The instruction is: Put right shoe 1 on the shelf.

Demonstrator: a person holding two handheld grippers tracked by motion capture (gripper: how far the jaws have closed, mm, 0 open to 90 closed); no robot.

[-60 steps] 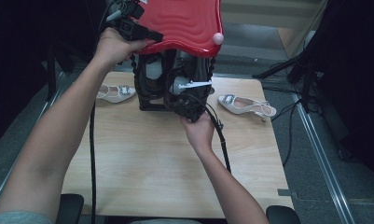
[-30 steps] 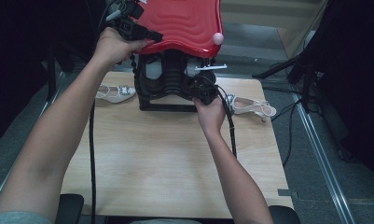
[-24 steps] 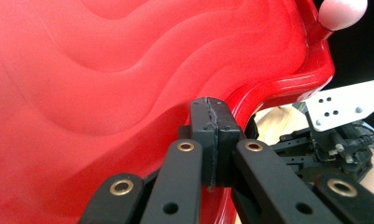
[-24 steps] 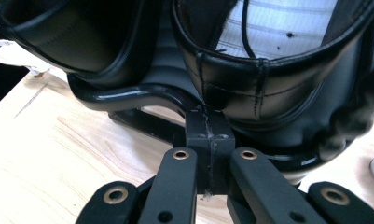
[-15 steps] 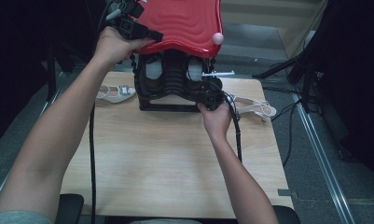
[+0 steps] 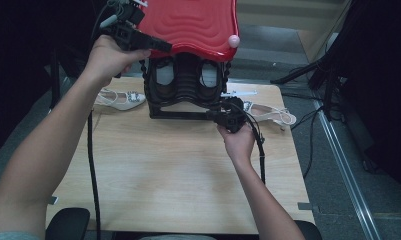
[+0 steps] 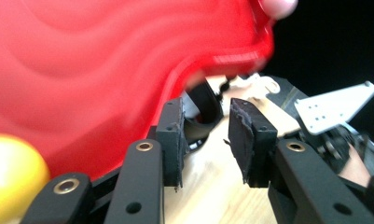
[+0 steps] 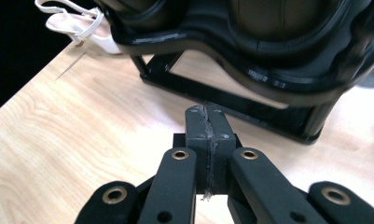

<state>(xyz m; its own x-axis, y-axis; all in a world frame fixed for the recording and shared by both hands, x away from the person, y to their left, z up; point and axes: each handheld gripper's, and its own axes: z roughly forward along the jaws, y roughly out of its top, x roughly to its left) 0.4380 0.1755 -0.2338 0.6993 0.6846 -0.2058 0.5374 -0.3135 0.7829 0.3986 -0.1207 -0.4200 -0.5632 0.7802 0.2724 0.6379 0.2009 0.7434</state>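
A wavy red lid (image 6: 188, 25) sits raised over a black moulded stand (image 6: 183, 85) at the back of the wooden table (image 6: 163, 175). My left gripper (image 6: 163, 46) is held high against the lid's front left edge. In the left gripper view it (image 7: 205, 135) is open, with the red lid (image 7: 105, 56) just left of its jaws and only table and black stand in the gap. My right gripper (image 6: 210, 114) is low at the stand's front right corner. Its pads (image 8: 207, 116) are pressed together on nothing, just short of the stand's base bar (image 8: 231, 100).
One white strappy shoe (image 6: 119, 98) lies left of the stand and another (image 6: 270, 115) lies to its right, behind my right hand. A pink ball (image 6: 233, 41) sits at the lid's right corner, and a yellow ball (image 7: 12, 168) is close to the left gripper. Cables trail over the table.
My right gripper has moved from the middle of the stand's front rightward and down to its lower right corner. The left gripper and red lid have stayed put.
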